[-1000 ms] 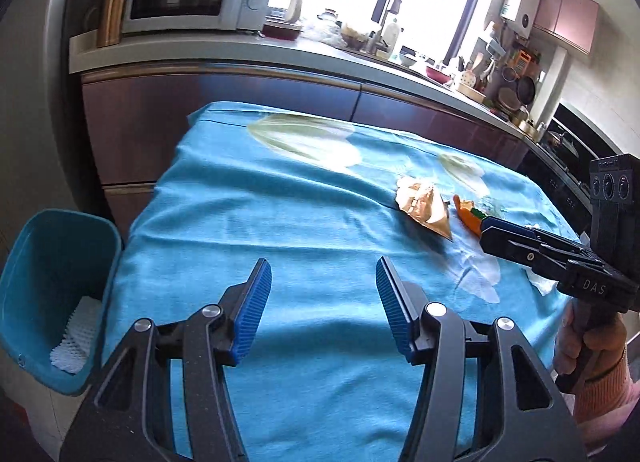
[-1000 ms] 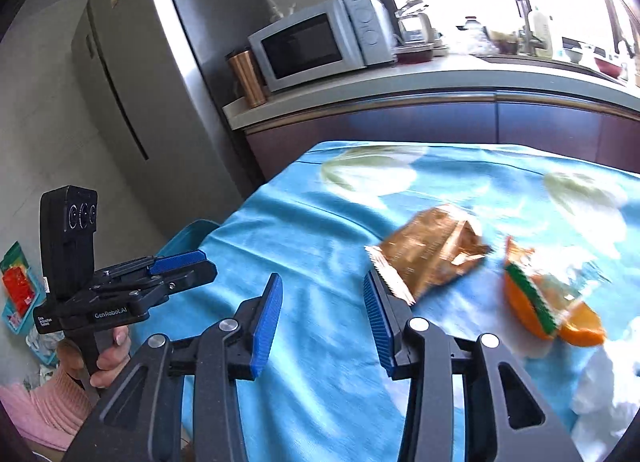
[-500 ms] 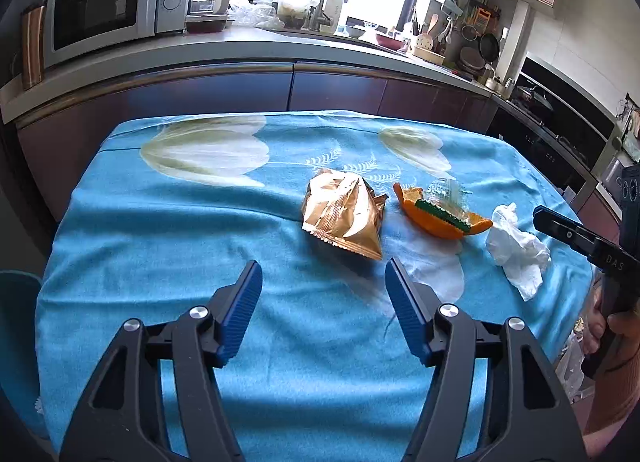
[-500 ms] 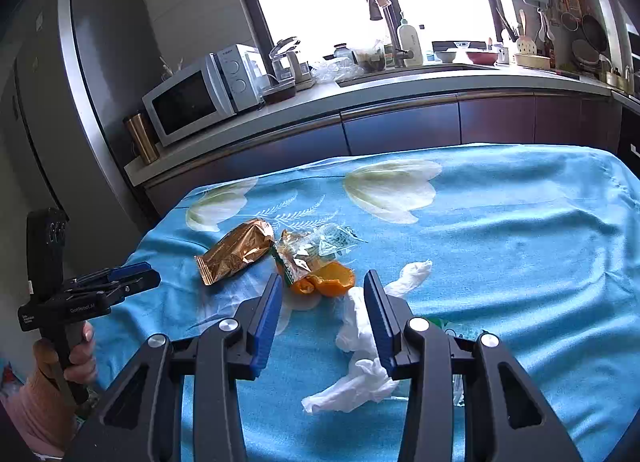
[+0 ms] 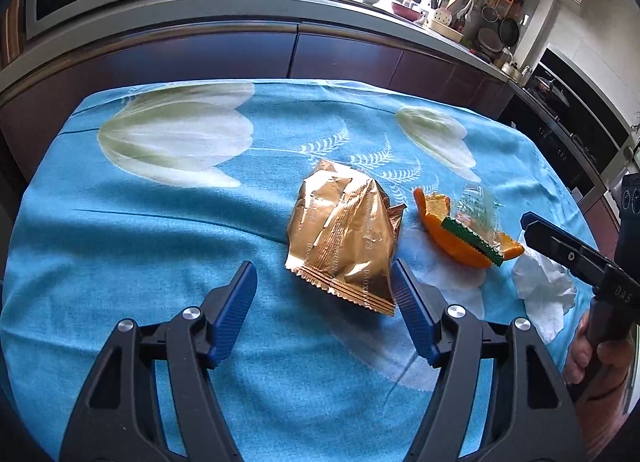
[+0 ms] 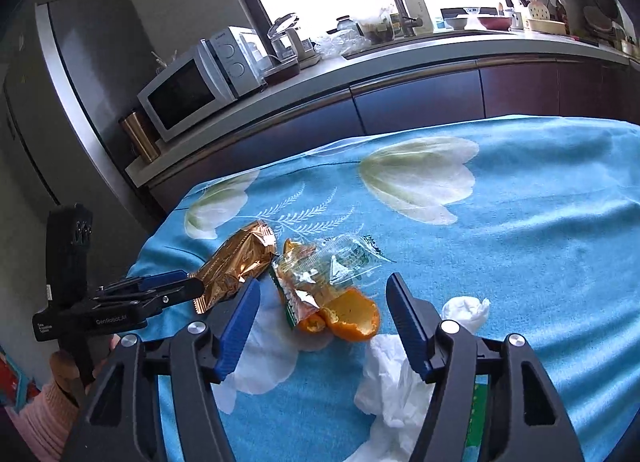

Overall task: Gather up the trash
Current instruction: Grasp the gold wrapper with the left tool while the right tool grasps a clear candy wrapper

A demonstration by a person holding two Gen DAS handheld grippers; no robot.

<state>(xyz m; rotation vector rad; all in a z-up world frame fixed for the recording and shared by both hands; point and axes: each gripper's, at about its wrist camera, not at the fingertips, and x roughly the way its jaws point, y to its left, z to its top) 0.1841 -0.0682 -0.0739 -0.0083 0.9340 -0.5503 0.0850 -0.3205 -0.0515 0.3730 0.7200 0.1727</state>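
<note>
I am looking at a desk (image 5: 120, 230) covered by a blue cloth with white tulip prints, standing in front of a dark kitchen cabinet run (image 6: 420, 102) whose top carries a microwave (image 6: 196, 78). On the cloth, the trash lies in a loose cluster toward the right side in the left wrist view. A crumpled white tissue (image 5: 544, 294) sits nearest the desk's right edge, just beside the orange peel. A gold foil snack bag (image 5: 344, 238) lies flat, its crimped edge toward me. Next to it, a curved piece of orange peel (image 5: 460, 238) rests with a clear wrapper (image 6: 336, 262) with a green edge lying across it; wrapper and peel are touching. My left claw (image 5: 324, 302) is released, its blue pads spread wide, hovering above the cloth with its right finger just beside the near corner of the foil bag; it grips nothing. My right claw (image 6: 322, 314) is likewise released, spread above the orange peel and wrapper, with the tissue under its right finger. Whether either claw touches the cloth I cannot tell.
</note>
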